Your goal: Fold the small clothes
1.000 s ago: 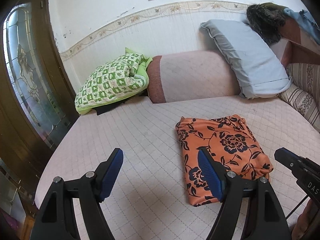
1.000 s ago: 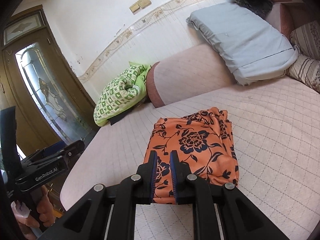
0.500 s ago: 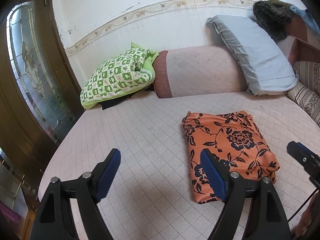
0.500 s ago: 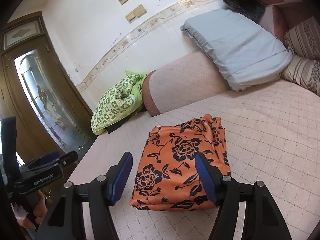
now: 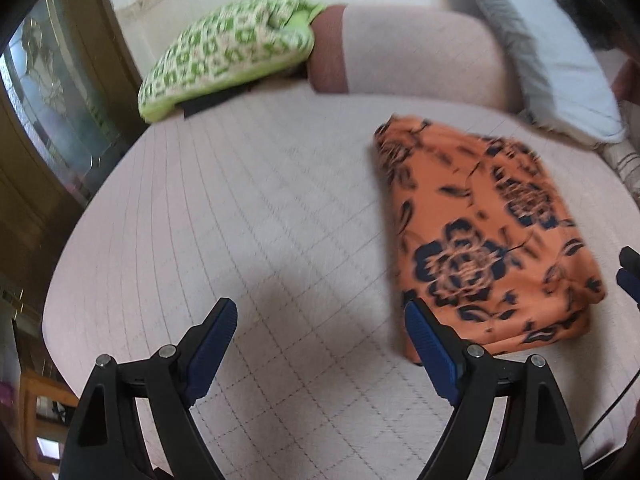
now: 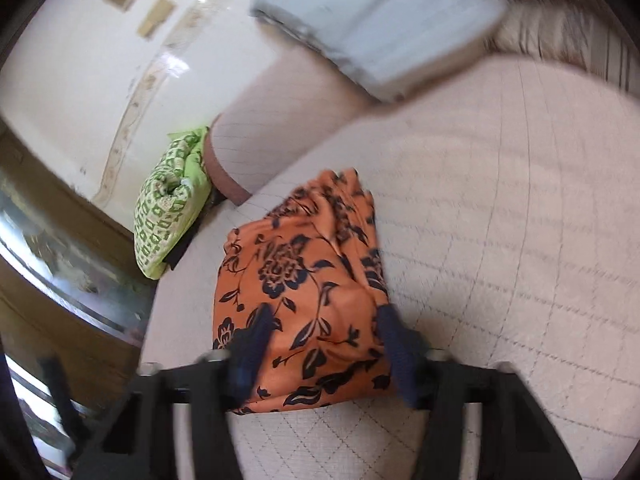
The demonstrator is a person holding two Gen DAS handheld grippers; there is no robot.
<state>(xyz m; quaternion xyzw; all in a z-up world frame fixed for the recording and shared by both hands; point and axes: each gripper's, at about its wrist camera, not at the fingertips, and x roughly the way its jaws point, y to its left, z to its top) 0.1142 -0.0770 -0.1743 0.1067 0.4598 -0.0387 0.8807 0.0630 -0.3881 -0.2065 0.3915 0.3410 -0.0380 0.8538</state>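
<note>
A folded orange cloth with dark floral print [image 5: 484, 236] lies flat on the pink quilted bed [image 5: 260, 216]. It also shows in the right wrist view [image 6: 304, 280]. My left gripper [image 5: 320, 332] is open and empty, low over the bed to the left of the cloth's near edge. My right gripper [image 6: 324, 332] is open, its blue pads [image 6: 394, 340] straddling the near end of the cloth just above it. Both views are motion-blurred.
A green checked pillow [image 5: 228, 48] lies at the bed's back left, a pink bolster [image 5: 408, 56] at the back, a grey-blue pillow [image 5: 552, 68] at the back right. A wooden glass door [image 5: 48, 92] stands left of the bed edge.
My right gripper went from shut to open and has tilted down over the cloth's near end. My left gripper stayed open and dropped closer to the bed.
</note>
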